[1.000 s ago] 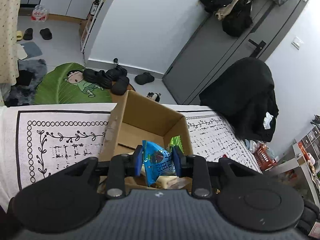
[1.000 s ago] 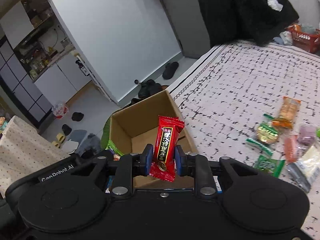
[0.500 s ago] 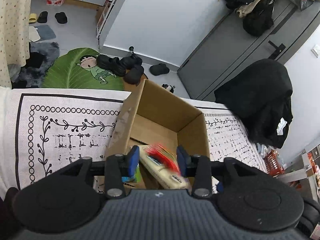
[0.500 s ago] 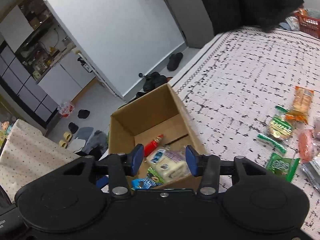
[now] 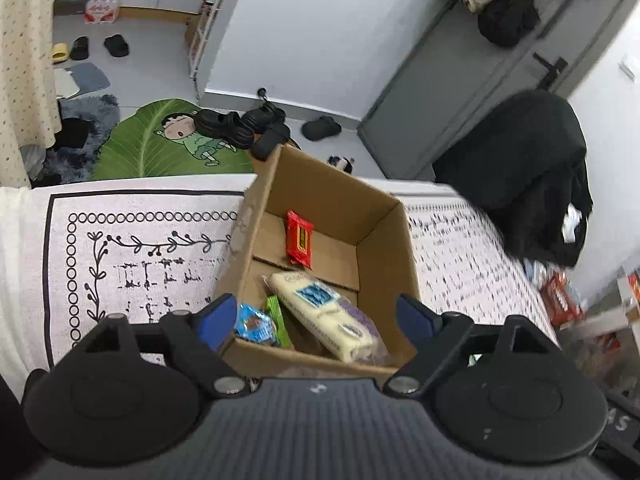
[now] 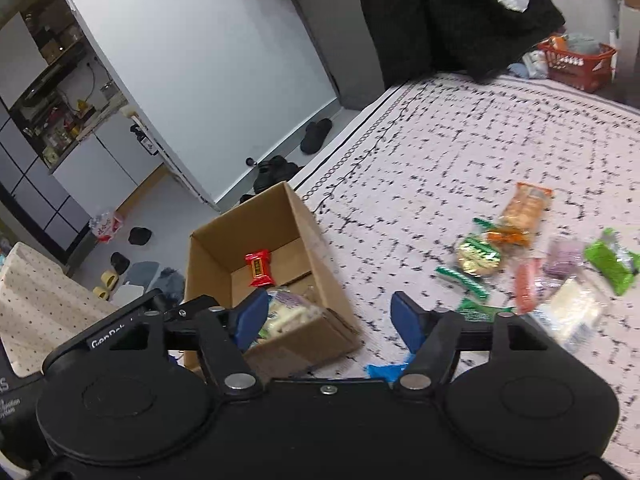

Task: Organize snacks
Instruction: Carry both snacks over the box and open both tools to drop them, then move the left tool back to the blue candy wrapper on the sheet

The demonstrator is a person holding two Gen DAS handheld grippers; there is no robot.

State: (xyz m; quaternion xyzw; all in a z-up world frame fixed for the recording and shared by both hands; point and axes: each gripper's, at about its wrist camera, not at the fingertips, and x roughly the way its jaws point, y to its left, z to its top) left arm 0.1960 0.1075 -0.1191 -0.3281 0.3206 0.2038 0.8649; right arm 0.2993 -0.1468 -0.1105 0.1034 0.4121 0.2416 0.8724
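Note:
An open cardboard box (image 5: 384, 236) (image 6: 308, 240) stands on the patterned cloth. Inside lie a red snack bar (image 5: 299, 238) (image 6: 260, 268), a pale cream packet (image 5: 324, 312) (image 6: 288, 312), a blue packet (image 5: 256, 324) and a green one (image 5: 276, 316). My left gripper (image 5: 316, 316) hangs over the box's near edge, its jaws opening with nothing between the pads. My right gripper (image 6: 326, 318) is just right of the box, jaws opening and empty. Several loose snacks lie to the right: an orange packet (image 6: 524, 212), a green bag (image 6: 612, 260), a pink stick (image 6: 526, 284).
A black garment (image 5: 520, 176) hangs over the cloth's far right end. Shoes (image 5: 244, 126) and a green leaf mat (image 5: 160, 144) lie on the floor beyond the box. A red basket (image 6: 576, 64) sits far right. A blue wrapper (image 6: 384, 370) lies under my right gripper.
Both grippers let go: the blue packet fell from the left and the red bar from the right into the box. Both jaws spread wide, and the right gripper swung right off the box.

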